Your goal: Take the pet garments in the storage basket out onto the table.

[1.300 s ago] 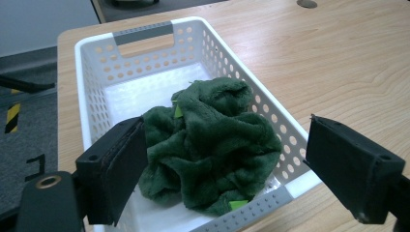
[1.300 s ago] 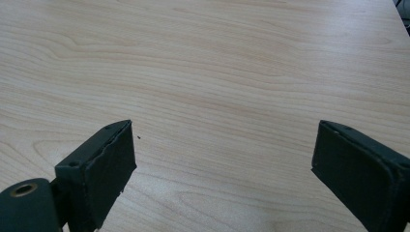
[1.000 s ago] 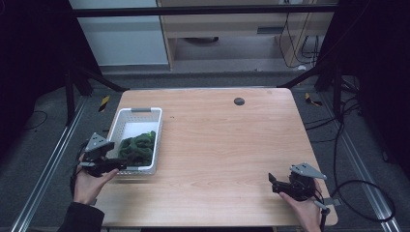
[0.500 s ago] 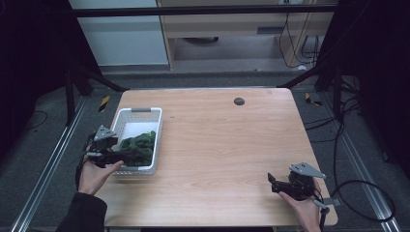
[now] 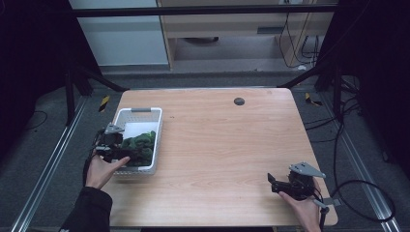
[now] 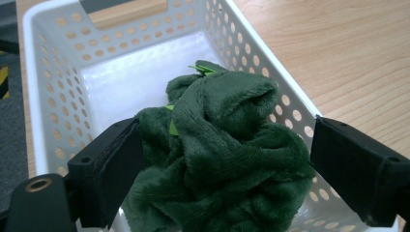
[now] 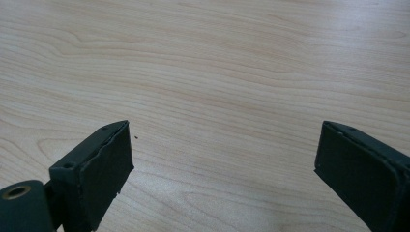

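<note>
Black grippers, flat black fingers (image 7: 96, 179), grey three-cornered plates, dark sleeve (image 5: 89, 212)

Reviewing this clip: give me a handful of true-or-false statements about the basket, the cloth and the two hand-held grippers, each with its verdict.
1. The crumpled dark green plush cloth lies inside the white perforated plastic basket. True.
2. The left hand-held gripper is clamped shut on the cloth. False: its jaws stand wide apart on either side of the cloth.
3. The right hand-held gripper holds a second cloth. False: its jaws are open with nothing between them, over the bare light wooden table.
4. The basket sits at the left part of the table, near the left hand-held gripper. True.
5. A small round dark spot lies inside the basket. False: it is on the table near the far edge.
</note>
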### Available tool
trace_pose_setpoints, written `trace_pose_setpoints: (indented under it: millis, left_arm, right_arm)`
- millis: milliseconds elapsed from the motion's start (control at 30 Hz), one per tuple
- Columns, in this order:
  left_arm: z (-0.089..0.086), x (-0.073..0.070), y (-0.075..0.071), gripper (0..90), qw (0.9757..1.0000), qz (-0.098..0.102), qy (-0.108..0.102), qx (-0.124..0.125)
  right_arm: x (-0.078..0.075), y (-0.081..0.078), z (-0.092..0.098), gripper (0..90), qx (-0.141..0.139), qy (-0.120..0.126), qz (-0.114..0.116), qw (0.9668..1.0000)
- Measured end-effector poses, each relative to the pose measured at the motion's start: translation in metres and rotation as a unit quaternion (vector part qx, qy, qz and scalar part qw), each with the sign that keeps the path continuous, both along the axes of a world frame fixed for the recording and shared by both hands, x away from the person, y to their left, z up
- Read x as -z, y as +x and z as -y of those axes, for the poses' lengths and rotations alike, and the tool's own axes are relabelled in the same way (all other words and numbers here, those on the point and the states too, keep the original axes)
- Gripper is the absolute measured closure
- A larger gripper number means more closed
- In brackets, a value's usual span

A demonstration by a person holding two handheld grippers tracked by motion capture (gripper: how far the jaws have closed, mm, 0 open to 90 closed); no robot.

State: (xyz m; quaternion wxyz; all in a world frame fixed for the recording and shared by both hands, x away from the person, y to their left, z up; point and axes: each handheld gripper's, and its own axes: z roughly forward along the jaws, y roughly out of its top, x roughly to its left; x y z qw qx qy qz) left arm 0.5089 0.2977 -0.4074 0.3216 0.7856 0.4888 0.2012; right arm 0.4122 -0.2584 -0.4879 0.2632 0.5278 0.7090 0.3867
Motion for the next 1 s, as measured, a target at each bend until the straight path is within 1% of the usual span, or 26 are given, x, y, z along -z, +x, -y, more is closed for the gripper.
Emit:
trace_pose_setpoints:
  millis: [167, 300, 333, 433, 600, 700, 733, 900, 933, 1000]
  left_arm:
    - [0.005, 0.006, 0.007, 10.6, 0.9998, -0.016, 0.010, 0.003]
    - [0.006, 0.009, 0.009, 10.5, 0.9997, -0.019, 0.013, 0.002]
    - [0.007, 0.010, 0.011, 10.5, 0.9996, -0.023, 0.016, 0.001]
    - [0.007, 0.012, 0.013, 10.5, 0.9995, -0.026, 0.019, -0.001]
    - [0.008, 0.016, 0.017, 10.6, 0.9990, -0.038, 0.023, -0.005]
    - [0.009, 0.019, 0.021, 10.6, 0.9986, -0.044, 0.030, -0.008]
    - [0.009, 0.019, 0.021, 10.7, 0.9986, -0.044, 0.030, -0.008]
    - [0.009, 0.021, 0.025, 12.5, 0.9981, -0.056, 0.023, -0.015]
    - [0.009, 0.021, 0.026, 12.8, 0.9976, -0.060, 0.031, -0.012]
    - [0.010, 0.021, 0.027, 13.0, 0.9975, -0.061, 0.033, -0.013]
  right_arm:
    - [0.000, 0.001, 0.000, 6.0, -0.001, -0.001, -0.001, 1.0000]
    - [0.000, 0.001, 0.000, 6.0, -0.001, 0.000, 0.000, 1.0000]
    - [0.000, 0.001, 0.000, 5.8, -0.001, 0.002, -0.001, 1.0000]
    - [0.000, 0.001, 0.000, 5.7, -0.001, 0.000, -0.003, 1.0000]
    - [0.000, 0.001, 0.000, 5.4, -0.001, 0.001, -0.005, 1.0000]
    - [0.001, 0.001, -0.001, 5.2, -0.001, 0.001, -0.006, 1.0000]
    - [0.001, 0.001, -0.001, 5.2, -0.001, 0.001, -0.006, 1.0000]
    - [0.001, 0.002, -0.001, 4.9, -0.005, -0.001, -0.009, 0.9999]
    - [0.001, 0.002, -0.001, 4.8, -0.005, -0.001, -0.009, 0.9999]
    - [0.001, 0.002, -0.001, 4.8, -0.005, -0.001, -0.010, 0.9999]
